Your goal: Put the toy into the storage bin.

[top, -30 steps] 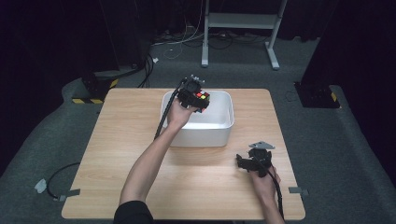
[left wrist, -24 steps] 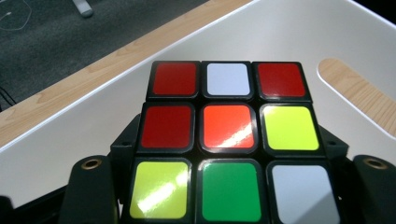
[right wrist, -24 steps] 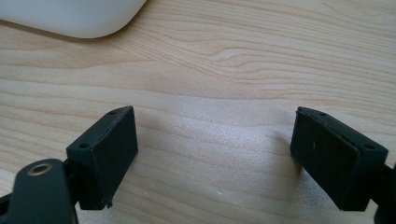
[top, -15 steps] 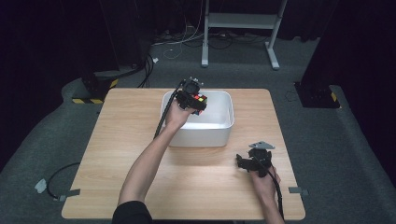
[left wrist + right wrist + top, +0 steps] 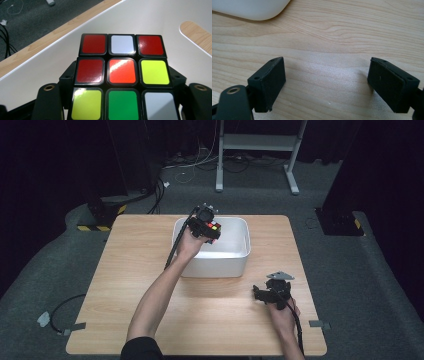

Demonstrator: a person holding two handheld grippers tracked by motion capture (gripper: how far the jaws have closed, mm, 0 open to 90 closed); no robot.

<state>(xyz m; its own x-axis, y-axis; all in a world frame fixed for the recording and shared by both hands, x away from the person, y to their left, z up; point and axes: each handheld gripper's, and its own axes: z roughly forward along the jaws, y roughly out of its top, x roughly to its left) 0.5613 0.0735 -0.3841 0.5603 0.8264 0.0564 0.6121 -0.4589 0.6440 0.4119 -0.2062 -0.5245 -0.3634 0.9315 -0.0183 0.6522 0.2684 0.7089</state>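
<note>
A scrambled puzzle cube (image 5: 214,227) with red, white, yellow, green and orange stickers hangs over the left part of the white bin (image 5: 235,261). My left gripper (image 5: 209,230) is shut on it. In the left gripper view the cube (image 5: 122,57) sits between the two black jaws, whose pads press its sides, and my left gripper (image 5: 122,82) looks down into the bin (image 5: 155,17). My right gripper (image 5: 258,294) rests low over the table (image 5: 125,270) at the front right. Its fingers (image 5: 270,80) stand wide apart in the right gripper view, so my right gripper (image 5: 327,82) is open with bare wood between them.
The bin's rounded corner (image 5: 249,8) lies beyond the right gripper. The person's left forearm (image 5: 155,295) crosses the middle of the table. Cables and a metal stand (image 5: 260,150) lie on the grey floor behind the table.
</note>
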